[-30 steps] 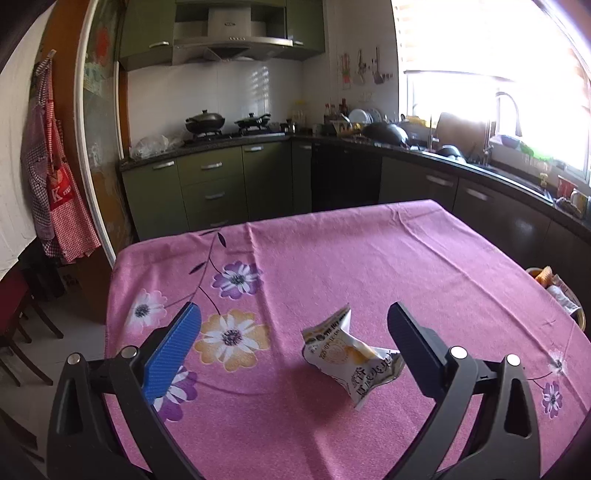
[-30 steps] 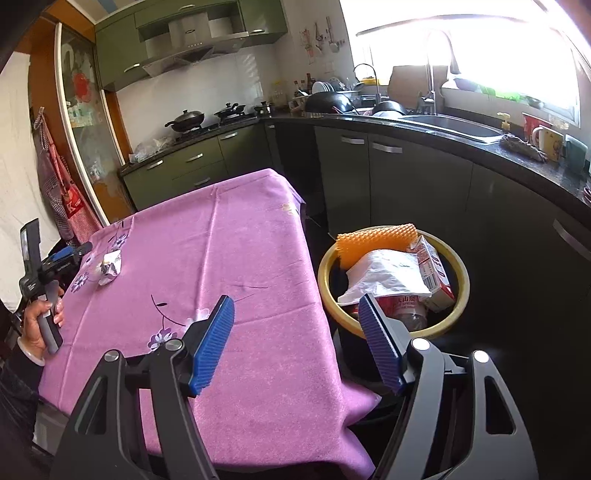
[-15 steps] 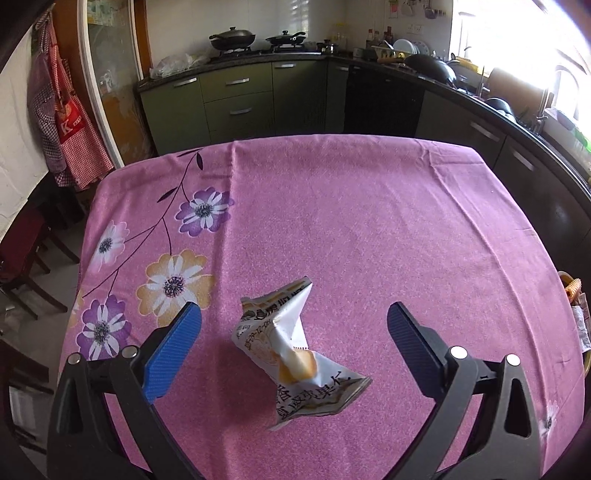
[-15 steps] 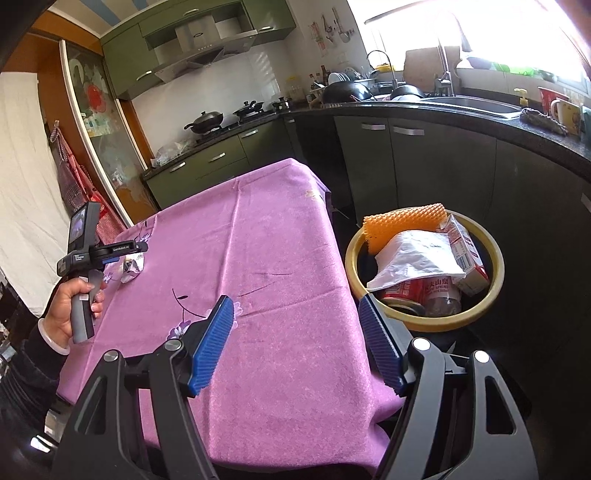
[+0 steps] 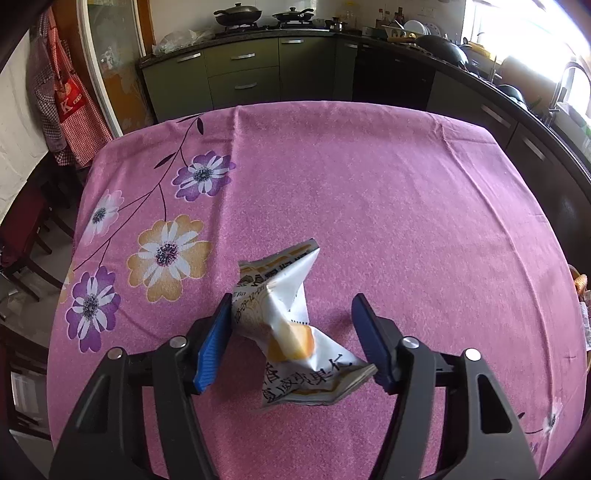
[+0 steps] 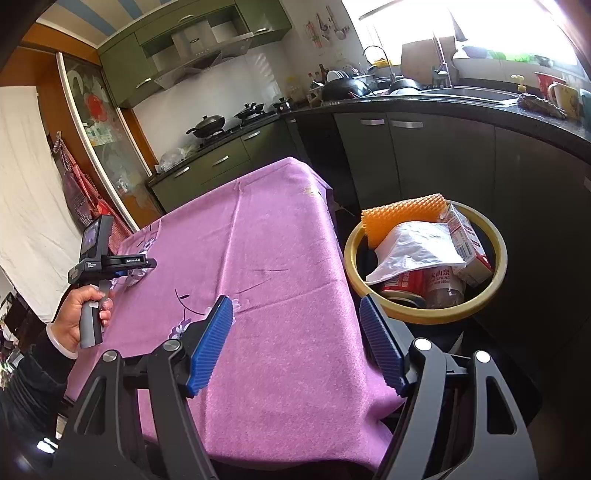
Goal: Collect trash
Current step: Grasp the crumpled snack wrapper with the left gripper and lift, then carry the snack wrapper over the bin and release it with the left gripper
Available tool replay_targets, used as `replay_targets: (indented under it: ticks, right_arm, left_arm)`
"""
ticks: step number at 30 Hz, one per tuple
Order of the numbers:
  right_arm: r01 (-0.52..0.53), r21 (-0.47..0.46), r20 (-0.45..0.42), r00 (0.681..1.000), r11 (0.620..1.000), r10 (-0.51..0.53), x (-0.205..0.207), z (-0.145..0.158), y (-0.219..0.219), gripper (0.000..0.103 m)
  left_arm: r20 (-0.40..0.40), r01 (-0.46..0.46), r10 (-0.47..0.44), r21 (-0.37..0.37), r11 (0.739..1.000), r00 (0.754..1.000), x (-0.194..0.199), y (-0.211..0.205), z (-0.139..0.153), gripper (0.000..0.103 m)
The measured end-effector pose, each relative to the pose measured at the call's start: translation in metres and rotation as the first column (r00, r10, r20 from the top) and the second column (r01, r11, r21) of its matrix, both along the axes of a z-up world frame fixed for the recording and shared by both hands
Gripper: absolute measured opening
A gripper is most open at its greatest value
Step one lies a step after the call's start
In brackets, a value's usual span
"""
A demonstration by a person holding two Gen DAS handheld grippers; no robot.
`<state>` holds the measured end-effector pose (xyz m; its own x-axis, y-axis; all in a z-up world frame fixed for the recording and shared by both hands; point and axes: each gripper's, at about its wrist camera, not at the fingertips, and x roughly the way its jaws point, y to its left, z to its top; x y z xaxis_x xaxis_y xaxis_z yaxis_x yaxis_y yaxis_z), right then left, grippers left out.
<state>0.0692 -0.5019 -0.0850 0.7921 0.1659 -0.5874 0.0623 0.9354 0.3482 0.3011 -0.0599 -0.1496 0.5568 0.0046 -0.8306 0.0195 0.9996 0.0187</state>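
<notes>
Left gripper (image 5: pixel 291 343) now lower and narrower than before, jaws half closed around crumpled snack wrapper (image 5: pixel 291 325) on the pink tablecloth (image 5: pixel 369 206), left pad touching it, right gripper (image 6: pixel 295 343) spread, empty, trash basket (image 6: pixel 424 314) right of cloth.

Red apron (image 5: pixel 70 99): "K". Crumpled wrapper (image 5: pixel 291 328): Chinese characters. Bottle (image 6: pixel 439 280): "SPRING".

Green cabinets (image 5: pixel 240 74) are seen beyond the tongs; a window (image 6: pixel 480 26) glares upper right; pink tablecloth (image 5: pixel 369 192) lies beneath.
</notes>
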Motion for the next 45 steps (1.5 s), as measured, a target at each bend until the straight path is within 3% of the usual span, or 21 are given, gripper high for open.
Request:
replay_targets:
  ticks: [4, 7, 13, 17, 21, 26, 32, 36, 39, 42, 45]
  right_arm:
    - [-0.003, -0.003, 0.004, 1.0, 1.0, 0.004, 0.001, 0.003, 0.001, 0.071]
    - [-0.005, -0.004, 0.008, 1.0, 1.0, 0.005, 0.001, 0.004, 0.002, 0.071]
    - [0.005, 0.001, 0.018, 1.0, 1.0, -0.005, -0.003, 0.005, -0.004, 0.071]
    - [0.022, -0.01, 0.035, 0.999, 1.0, -0.022, -0.012, 0.01, -0.011, 0.071]
    - [0.085, -0.028, 0.067, 0.994, 0.996, -0.083, -0.033, 0.02, -0.03, 0.071]
    - [0.208, -0.033, 0.096, 0.974, 0.977, -0.204, -0.069, 0.029, -0.068, 0.071]
    - [0.288, -0.005, 0.085, 0.954, 0.958, -0.286, -0.099, 0.022, -0.103, 0.071]
    - [0.31, 0.021, 0.074, 0.948, 0.951, -0.311, -0.108, 0.013, -0.119, 0.071]
    - [0.316, 0.036, 0.07, 0.946, 0.948, -0.318, -0.109, 0.01, -0.124, 0.071]
    - [0.316, 0.041, 0.068, 0.945, 0.948, -0.319, -0.108, 0.008, -0.126, 0.071]
    - [0.312, 0.044, 0.071, 0.947, 0.949, -0.314, -0.108, 0.009, -0.124, 0.071]
  left_arm:
    - [-0.004, 0.01, -0.01, -0.007, 1.0, 1.0, -0.001, 0.001, 0.001, 0.04]
    - [0.017, 0.03, -0.03, 0.006, 1.0, 0.999, -0.006, 0.0, 0.006, 0.036]
    - [0.098, 0.122, -0.123, 0.021, 0.992, 0.987, -0.028, -0.029, 0.036, 0.036]
    - [0.156, 0.231, -0.229, 0.001, 0.973, 0.961, -0.048, -0.071, 0.062, 0.036]
    - [0.193, 0.378, -0.369, -0.01, 0.926, 0.909, -0.068, -0.134, 0.083, 0.036]
    - [0.197, 0.562, -0.547, -0.027, 0.827, 0.814, -0.086, -0.233, 0.092, 0.036]
    - [0.113, 0.708, -0.699, -0.07, 0.703, 0.706, -0.094, -0.348, 0.064, 0.036]
    - [0.027, 0.759, -0.76, -0.081, 0.646, 0.65, -0.096, -0.409, 0.039, 0.037]
    - [-0.021, 0.771, -0.774, -0.068, 0.633, 0.633, -0.098, -0.438, 0.02, 0.037]
    - [-0.046, 0.764, -0.767, -0.077, 0.641, 0.64, -0.096, -0.449, 0.012, 0.05]
    - [-0.027, 0.752, -0.755, -0.076, 0.655, 0.655, -0.094, -0.44, 0.014, 0.051]
